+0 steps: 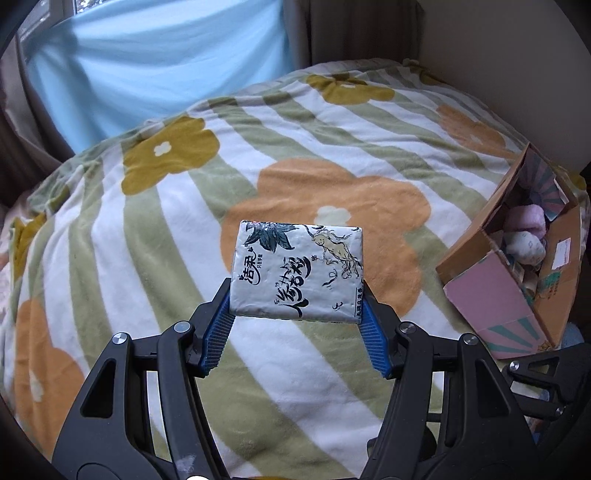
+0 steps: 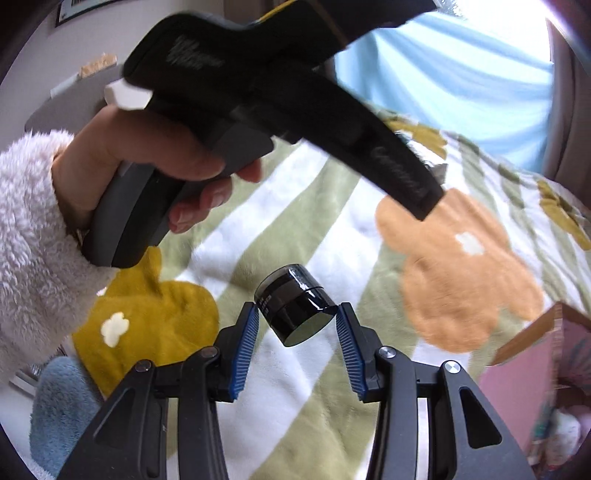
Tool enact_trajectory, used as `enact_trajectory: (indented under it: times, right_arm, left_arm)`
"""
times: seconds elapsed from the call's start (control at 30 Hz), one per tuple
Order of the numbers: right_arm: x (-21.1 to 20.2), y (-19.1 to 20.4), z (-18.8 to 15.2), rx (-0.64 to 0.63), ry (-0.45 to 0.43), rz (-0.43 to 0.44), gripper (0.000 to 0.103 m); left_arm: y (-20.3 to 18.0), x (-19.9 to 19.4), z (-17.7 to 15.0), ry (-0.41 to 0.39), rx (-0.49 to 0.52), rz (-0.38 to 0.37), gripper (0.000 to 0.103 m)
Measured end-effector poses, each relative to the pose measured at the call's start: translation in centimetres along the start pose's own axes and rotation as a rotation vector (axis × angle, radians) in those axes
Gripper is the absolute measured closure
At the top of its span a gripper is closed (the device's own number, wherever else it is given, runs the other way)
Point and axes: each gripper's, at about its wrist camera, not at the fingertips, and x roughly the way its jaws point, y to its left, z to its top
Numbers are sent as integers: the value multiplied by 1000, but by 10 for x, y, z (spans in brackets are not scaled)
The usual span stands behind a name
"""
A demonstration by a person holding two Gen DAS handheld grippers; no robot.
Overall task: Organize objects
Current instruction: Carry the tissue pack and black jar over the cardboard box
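My left gripper point(image 1: 296, 299) is shut on a white tissue pack point(image 1: 298, 268) with black lettering and holds it above the flowered blanket point(image 1: 155, 236). My right gripper point(image 2: 296, 316) is shut on a small black jar point(image 2: 293, 306), tilted, above the blanket point(image 2: 332, 229). An open cardboard box point(image 1: 517, 258) holding soft pink and white items lies on the bed at the right; its pink corner also shows in the right wrist view point(image 2: 532, 369). The left gripper's body and the hand point(image 2: 147, 155) holding it cross the upper part of the right wrist view.
A light blue curtain point(image 1: 155, 62) hangs beyond the bed. A blue fluffy item point(image 2: 59, 406) lies at the lower left of the right wrist view. A beige wall point(image 1: 480, 33) stands behind the box.
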Motion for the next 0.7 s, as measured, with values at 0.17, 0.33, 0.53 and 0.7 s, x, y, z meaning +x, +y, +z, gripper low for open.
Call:
enact_trajectory:
  times: [0.17, 0.33, 0.53, 0.7]
  right_arm:
    - [-36, -28, 19, 23, -35, -34, 63]
    - [-84, -57, 16, 59, -65, -77, 63]
    - [-123, -102, 10, 114, -71, -158, 63]
    - [-152, -149, -7, 180, -55, -241, 63]
  left_arm:
    - [-24, -32, 20, -48, 11, 18, 44]
    - [-54, -57, 41, -87, 12, 19, 44]
    - [-93, -65, 60, -107, 23, 12, 44]
    - [-137, -56, 74, -114, 35, -19, 44]
